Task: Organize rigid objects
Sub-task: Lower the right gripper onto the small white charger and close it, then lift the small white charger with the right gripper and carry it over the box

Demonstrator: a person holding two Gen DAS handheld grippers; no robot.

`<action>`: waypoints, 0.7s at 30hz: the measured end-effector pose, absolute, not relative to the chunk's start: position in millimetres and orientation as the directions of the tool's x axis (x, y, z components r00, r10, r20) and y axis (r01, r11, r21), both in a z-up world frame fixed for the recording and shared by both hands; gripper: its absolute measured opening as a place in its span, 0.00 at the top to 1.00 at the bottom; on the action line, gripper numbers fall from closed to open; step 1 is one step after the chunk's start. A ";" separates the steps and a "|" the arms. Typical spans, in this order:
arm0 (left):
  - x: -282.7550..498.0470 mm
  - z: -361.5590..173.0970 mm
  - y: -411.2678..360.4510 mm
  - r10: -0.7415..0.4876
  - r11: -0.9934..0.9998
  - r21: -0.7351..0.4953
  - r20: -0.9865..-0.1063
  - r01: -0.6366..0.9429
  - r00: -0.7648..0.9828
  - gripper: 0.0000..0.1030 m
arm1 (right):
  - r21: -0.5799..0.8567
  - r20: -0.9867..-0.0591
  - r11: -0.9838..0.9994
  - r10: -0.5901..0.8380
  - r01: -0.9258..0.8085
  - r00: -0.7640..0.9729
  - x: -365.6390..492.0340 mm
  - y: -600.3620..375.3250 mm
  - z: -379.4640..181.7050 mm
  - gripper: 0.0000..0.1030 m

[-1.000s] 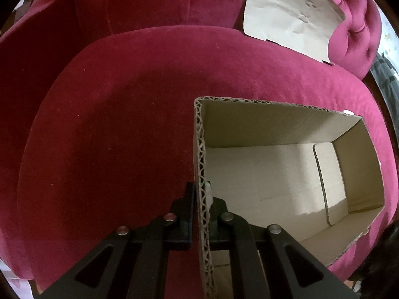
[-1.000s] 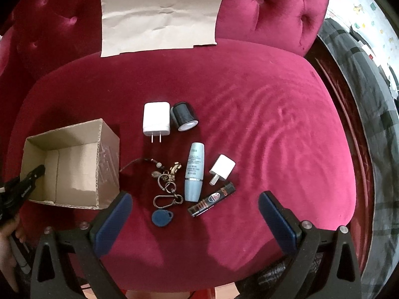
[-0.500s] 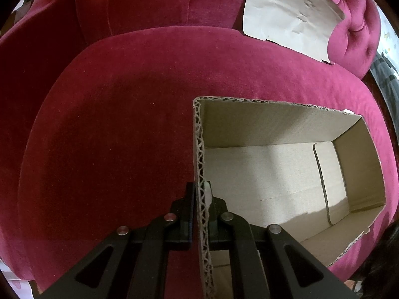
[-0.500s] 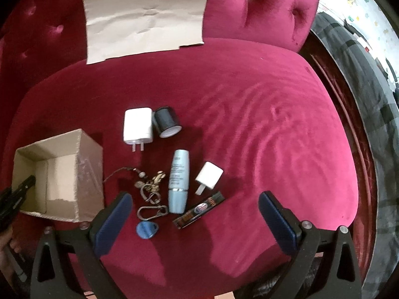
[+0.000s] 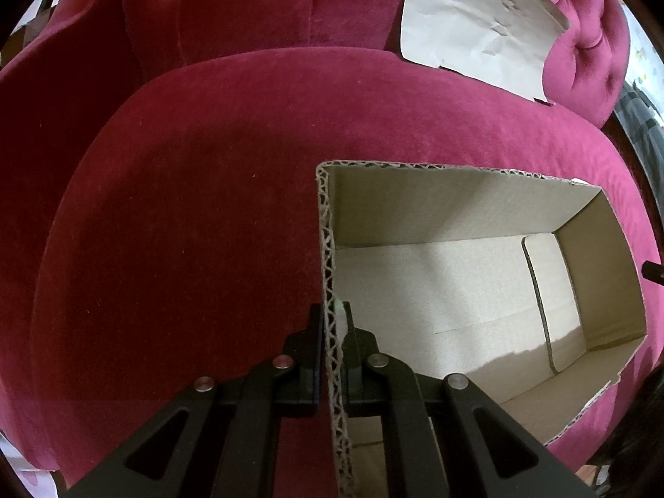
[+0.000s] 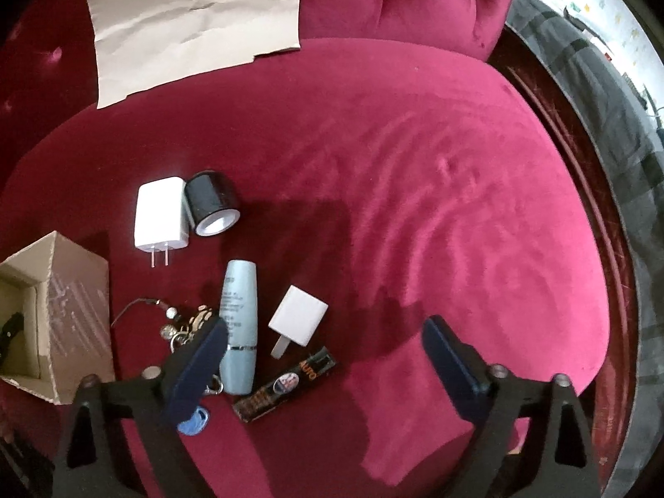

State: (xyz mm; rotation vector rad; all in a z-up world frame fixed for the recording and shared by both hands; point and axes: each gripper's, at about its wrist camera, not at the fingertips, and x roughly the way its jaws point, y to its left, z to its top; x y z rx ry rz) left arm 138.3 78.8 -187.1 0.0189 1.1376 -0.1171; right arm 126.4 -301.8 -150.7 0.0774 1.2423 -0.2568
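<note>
Cardboard box (image 5: 477, 290), open-topped, seen from my left wrist: it sits on the crimson velvet seat cushion (image 5: 186, 228), and my left tool (image 5: 332, 332) is clamped on its near wall, one finger outside and one inside the corrugated edge. The box interior is bare cardboard. A creased sheet of brown paper (image 5: 477, 12) leans against the tufted backrest behind. From my right wrist: my right tool (image 6: 325, 342) hangs over the loose items with its blue-padded jaws apart, having just been closing a little, gripping nothing; the small white charger (image 6: 298, 320) and a black tube (image 6: 286, 384) lie between them. The left pad overlaps a pale blue bottle (image 6: 239, 319) and a bunch of keys (image 6: 182, 325) with a blue fob (image 6: 194, 422). Farther off lie a large white charger (image 6: 159, 213) touching a black cylinder (image 6: 211, 203). The box stands at the left edge of the cushion, just beside the keys.
</note>
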 end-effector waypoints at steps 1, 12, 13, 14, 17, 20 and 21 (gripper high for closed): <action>138.4 -186.9 78.8 -0.084 0.994 -0.045 -0.906 0.103 0.415 0.94 | -0.080 -0.944 0.969 -0.150 0.236 0.293 128.5 -304.4 -154.8 0.10; 137.1 -186.6 78.2 -0.080 0.994 -0.039 -0.903 0.104 0.421 0.94 | -0.022 -0.956 0.976 -0.084 0.218 0.283 138.4 -311.9 -181.0 0.33; 137.1 -186.6 78.2 -0.080 0.994 -0.040 -0.903 0.104 0.421 0.94 | -0.007 -0.958 0.975 -0.070 0.222 0.277 139.2 -313.5 -184.1 0.38; 137.1 -186.6 78.3 -0.081 0.994 -0.040 -0.903 0.104 0.421 0.94 | 0.008 -0.961 0.974 -0.054 0.226 0.270 139.8 -315.2 -187.8 0.41; 137.1 -186.7 78.2 -0.082 0.994 -0.043 -0.903 0.103 0.421 0.94 | 0.047 -0.966 0.974 -0.013 0.223 0.257 140.4 -316.8 -195.4 0.66; 136.6 -186.8 77.9 -0.082 0.994 -0.043 -0.903 0.102 0.422 0.94 | 0.021 -0.963 0.978 -0.037 0.210 0.265 139.1 -314.5 -198.1 0.69; 136.6 -186.8 78.1 -0.083 0.994 -0.044 -0.903 0.102 0.421 0.94 | 0.014 -0.963 0.979 -0.042 0.204 0.267 139.1 -312.7 -199.2 0.69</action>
